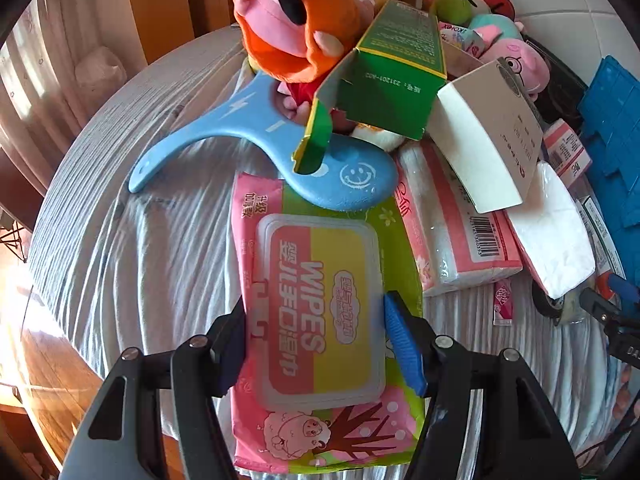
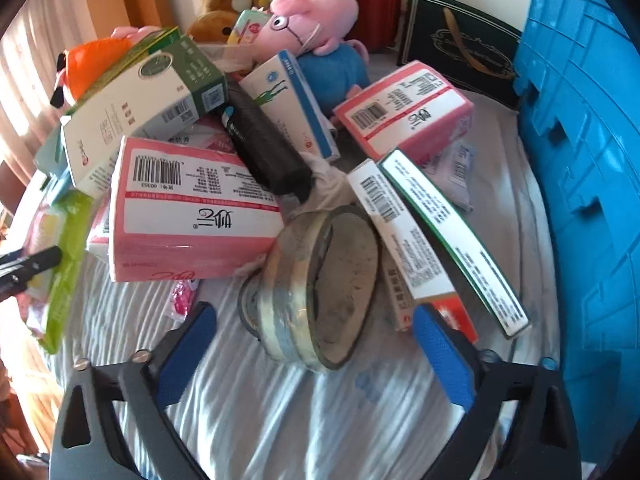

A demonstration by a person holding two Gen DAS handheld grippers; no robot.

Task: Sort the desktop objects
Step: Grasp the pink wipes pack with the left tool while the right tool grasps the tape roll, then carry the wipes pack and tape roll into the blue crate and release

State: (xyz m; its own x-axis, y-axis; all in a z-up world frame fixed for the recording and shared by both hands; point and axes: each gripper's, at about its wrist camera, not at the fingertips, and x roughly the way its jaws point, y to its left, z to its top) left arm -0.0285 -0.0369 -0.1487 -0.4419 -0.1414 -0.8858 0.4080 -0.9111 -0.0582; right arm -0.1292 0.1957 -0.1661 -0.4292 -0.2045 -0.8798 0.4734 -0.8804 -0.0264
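Wet-wipes pack point(image 1: 320, 312) sits clenched across its lid in my left claw point(image 1: 316, 344) over the striped cloth; I lift squarely so it cannot slip. My right claw point(image 2: 316, 356), released, straddles the tape roll point(image 2: 316, 288); I centre before closing.

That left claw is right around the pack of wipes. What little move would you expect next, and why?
Probably lift the wipes pack a little and draw it back. The left claw has its blue pads against the pack's two sides, so it looks gripped. The pack's far end is tucked under the blue hanger, which also has a green box leaning on it, so a slow pull seems wise.
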